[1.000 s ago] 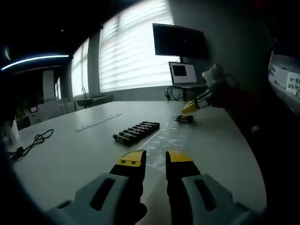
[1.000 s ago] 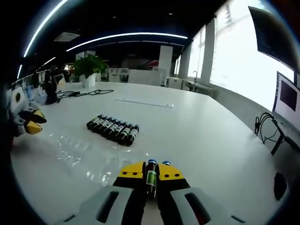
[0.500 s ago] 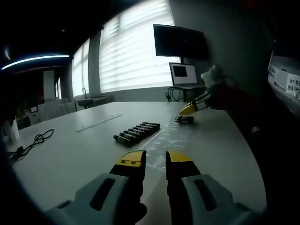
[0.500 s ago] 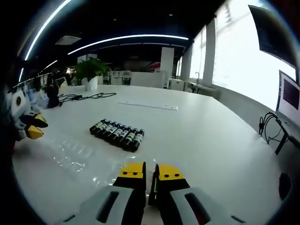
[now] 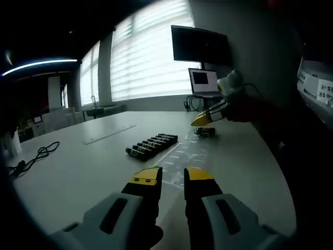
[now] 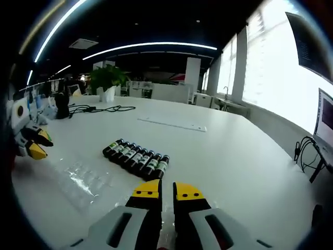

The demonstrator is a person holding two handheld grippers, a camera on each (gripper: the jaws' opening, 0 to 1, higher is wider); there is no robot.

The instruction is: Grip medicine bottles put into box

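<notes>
The medicine bottles [image 6: 137,158] lie side by side in one tight row on the white counter [image 6: 218,151], dark bodies with dark caps and pale green labels. In the right gripper view the row sits just above centre, a little beyond the right tool [image 6: 166,190]. In the left gripper view the same row [image 5: 151,146] lies left of centre, beyond the left tool [image 5: 172,176].

A clear plastic tray [image 6: 86,180] with moulded pockets lies flat on the counter at lower left of the right gripper view, just beside the row; in the left gripper view it reads as a glossy patch [image 5: 184,156] right of the bottles. I cannot tell whether any pocket is filled.

The left gripper view alone shows the right tool from outside, its yellow tips [image 5: 202,119] raised above a small dark object [image 5: 206,132] at centre right; what that object is, I cannot tell. It also shows a wall screen [image 5: 200,46] and a monitor [image 5: 203,80] at upper right. The right gripper view alone shows a potted plant [image 6: 106,80] at upper left and the left tool at the left edge [image 6: 35,144].

Left tool: jaws apart, nothing between them. Right tool: jaws slightly apart, nothing seen between them.

A cable [image 5: 32,159] lies at left, a flat clear strip [image 6: 171,123] beyond the bottles. Nothing obstructs the row.
</notes>
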